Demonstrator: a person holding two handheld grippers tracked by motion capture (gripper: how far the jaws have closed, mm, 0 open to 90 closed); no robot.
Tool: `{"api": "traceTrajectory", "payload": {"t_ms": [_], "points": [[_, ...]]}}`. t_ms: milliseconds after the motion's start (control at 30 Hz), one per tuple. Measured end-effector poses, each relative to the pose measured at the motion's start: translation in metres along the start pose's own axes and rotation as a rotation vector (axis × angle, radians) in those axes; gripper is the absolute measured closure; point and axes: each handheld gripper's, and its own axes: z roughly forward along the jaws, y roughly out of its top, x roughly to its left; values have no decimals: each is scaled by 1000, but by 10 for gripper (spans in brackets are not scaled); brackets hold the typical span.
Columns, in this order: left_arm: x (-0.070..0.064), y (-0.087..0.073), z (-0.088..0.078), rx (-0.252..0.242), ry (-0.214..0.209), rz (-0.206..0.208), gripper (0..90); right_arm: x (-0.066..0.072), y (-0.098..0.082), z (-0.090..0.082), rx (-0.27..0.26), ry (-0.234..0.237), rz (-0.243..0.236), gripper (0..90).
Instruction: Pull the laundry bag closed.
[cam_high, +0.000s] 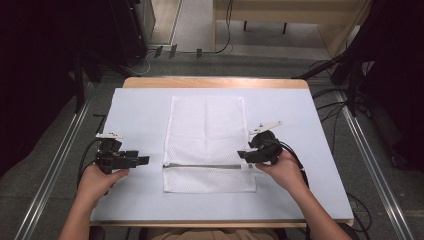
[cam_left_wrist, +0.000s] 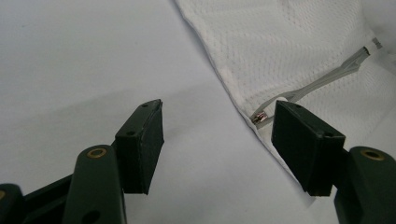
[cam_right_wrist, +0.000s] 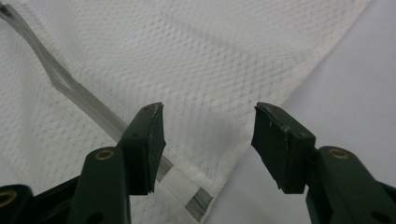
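Seen from the high view, a white mesh laundry bag (cam_high: 207, 142) lies flat at the middle of a table (cam_high: 135, 107) covered in pale sheet, its zipper (cam_high: 205, 166) running left to right across the bag's near part. A person's left hand (cam_high: 96, 183) holds the left gripper (cam_high: 142, 160) over bare table just left of the bag, apart from it, jaws pointing right. The right hand (cam_high: 284, 169) holds the right gripper (cam_high: 241, 154) at the bag's near right edge, beside the zipper's right end, jaws pointing left.

In the left gripper view, the left gripper (cam_left_wrist: 217, 140) has its jaws spread wide over the pale surface, nothing between them; the bag's edge (cam_left_wrist: 243, 109) and the zipper's metal end (cam_left_wrist: 259, 116) lie just beyond the right-hand jaw.

In the right gripper view, the right gripper (cam_right_wrist: 208, 140) also stands wide open, poised over the bag's corner (cam_right_wrist: 219, 179), with the zipper tape (cam_right_wrist: 84, 100) passing behind one jaw; whether a jaw touches the mesh cannot be told.
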Motion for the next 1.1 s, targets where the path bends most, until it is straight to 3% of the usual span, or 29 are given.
{"api": "traceTrajectory", "payload": {"t_ms": [833, 1100], "points": [[-3, 0, 1, -9, -5, -16, 347, 44, 25, 19, 17, 95, -85, 513], [-5, -6, 1, 4, -1, -1, 351, 57, 34, 27, 25, 123, -110, 528]]}}
